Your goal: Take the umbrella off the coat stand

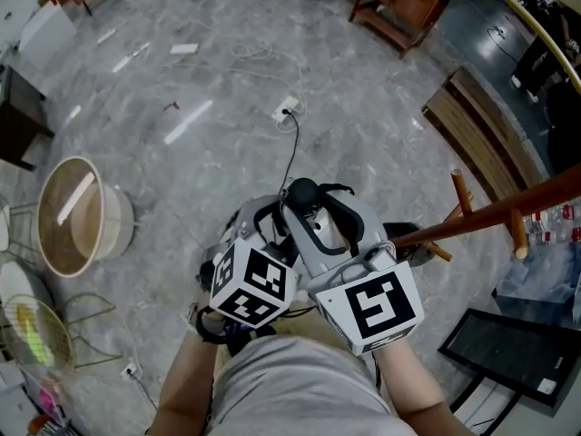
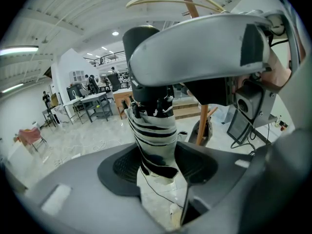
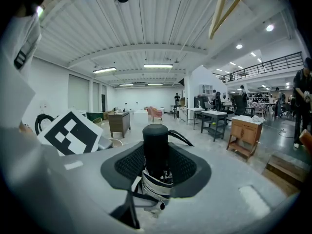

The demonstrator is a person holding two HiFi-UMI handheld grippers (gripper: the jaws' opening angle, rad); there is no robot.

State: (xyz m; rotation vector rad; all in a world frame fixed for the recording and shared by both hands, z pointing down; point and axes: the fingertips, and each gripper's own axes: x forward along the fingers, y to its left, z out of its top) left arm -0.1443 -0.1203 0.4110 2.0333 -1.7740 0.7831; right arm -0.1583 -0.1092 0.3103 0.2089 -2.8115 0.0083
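Striped black-and-white canopy of the folded umbrella (image 2: 153,135) is clamped in the left gripper (image 2: 157,167), and the right gripper (image 3: 157,172) is closed on its black handle (image 3: 156,143). Square black-and-white markers cover each gripper's cube (image 1: 256,284). Just beyond, at the right, the wooden coat stand (image 1: 508,209) rises over the grey floor (image 1: 218,153), close beside the held umbrella.

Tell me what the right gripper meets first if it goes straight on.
The folded umbrella, gripped in the tongs of the right gripper; past it the way looks free, though depth is unclear.

Bright ceiling strip lights (image 3: 158,66) give soft shadows; fisheye warps edges, corners seemingly dark.
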